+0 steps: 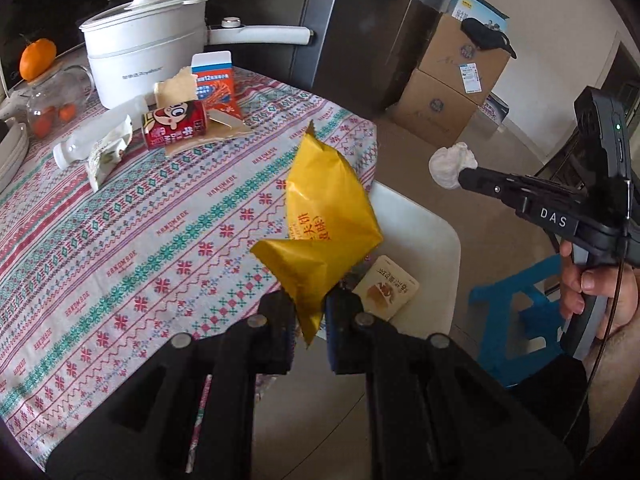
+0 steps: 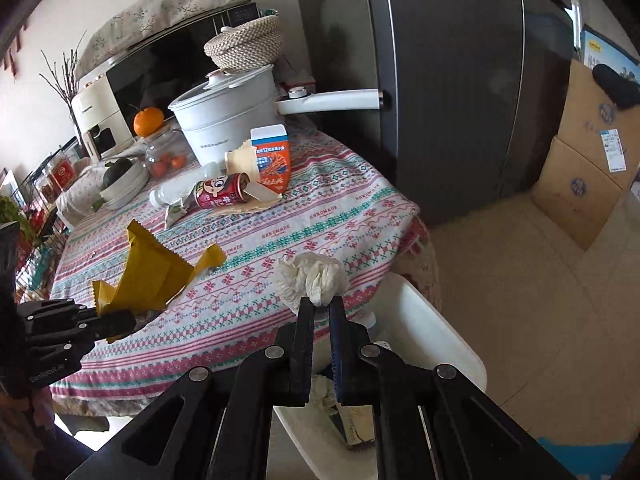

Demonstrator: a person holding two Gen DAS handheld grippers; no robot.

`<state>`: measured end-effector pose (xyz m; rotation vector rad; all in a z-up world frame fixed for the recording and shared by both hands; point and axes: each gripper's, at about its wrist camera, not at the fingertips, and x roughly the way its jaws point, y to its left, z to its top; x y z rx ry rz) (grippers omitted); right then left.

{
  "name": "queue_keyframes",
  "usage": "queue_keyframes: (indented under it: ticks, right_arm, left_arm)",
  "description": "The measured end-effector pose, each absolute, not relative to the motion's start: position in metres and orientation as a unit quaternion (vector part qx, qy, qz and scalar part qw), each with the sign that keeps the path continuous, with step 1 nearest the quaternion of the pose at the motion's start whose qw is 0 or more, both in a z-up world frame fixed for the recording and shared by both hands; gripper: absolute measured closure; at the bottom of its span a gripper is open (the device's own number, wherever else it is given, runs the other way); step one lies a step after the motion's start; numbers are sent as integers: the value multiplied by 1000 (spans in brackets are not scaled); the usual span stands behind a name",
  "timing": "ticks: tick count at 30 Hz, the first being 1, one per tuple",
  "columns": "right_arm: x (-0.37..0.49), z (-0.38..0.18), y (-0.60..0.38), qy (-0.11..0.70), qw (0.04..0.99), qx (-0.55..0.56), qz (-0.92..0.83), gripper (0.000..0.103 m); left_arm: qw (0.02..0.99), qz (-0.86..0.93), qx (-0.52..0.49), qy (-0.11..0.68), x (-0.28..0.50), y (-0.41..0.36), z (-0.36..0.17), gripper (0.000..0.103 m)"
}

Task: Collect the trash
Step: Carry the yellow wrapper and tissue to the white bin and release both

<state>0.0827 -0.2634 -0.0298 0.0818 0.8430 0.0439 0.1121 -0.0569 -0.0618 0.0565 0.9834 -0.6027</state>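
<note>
My left gripper (image 1: 310, 312) is shut on a crumpled yellow snack wrapper (image 1: 328, 216), held over the table's edge and the white bin (image 1: 436, 236) beside it. The same wrapper (image 2: 148, 276) and left gripper (image 2: 102, 320) show at the left of the right wrist view. My right gripper (image 2: 320, 304) is shut on a crumpled white tissue (image 2: 310, 272), above the bin's rim (image 2: 432, 328). In the left wrist view that tissue (image 1: 452, 166) hangs at the right gripper's tip (image 1: 466, 178). Paper scraps and a small packet (image 1: 386, 288) lie in the bin.
On the patterned tablecloth (image 1: 120, 220) remain a red can (image 1: 176, 126), an orange carton (image 1: 214, 84), a white bottle (image 1: 96, 136), torn wrappers and cardboard. A white pot (image 1: 148, 56), a jar and plates stand behind. A blue stool (image 1: 516, 316) and cardboard boxes (image 1: 452, 92) are on the floor.
</note>
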Motion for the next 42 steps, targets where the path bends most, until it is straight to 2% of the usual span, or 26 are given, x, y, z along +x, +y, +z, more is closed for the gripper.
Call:
queue_keyframes:
  ticks: [13,23,26,31,35,38,40,42]
  right_arm:
    - [63,-62,-318,475,876,73,-41,95]
    - [62,-71,-327,493,865,83,-40,95]
    - [62,-73,-330,497,863,84,-41,95]
    - [63,-76,-333,503,859,89,-44,95]
    - [63,-77,-335,506,857,91,-44,95]
    - [65,-80,-334,512,853,91,-42,95]
    - [66,-83,-332,517,850,90,-40,95]
    - [68,-86,-329,524,846,91,-35,94]
  left_arm:
    - [783,-310,103,530,100,-147,-125,89]
    - [778,-294,124,541,104,-163,-147,87]
    - [781,-291,127,538,104,-164,-148,83]
    - [787,-286,126,532,105,-160,-141,56]
    - [797,-286,115,519,106,-150,-126,43]
    - [809,-275,105,509,108,-136,-114,31]
    - [823,-253,104,497,110,-125,-105,18]
    - [840,-225,110,482,108,-114,-98,12]
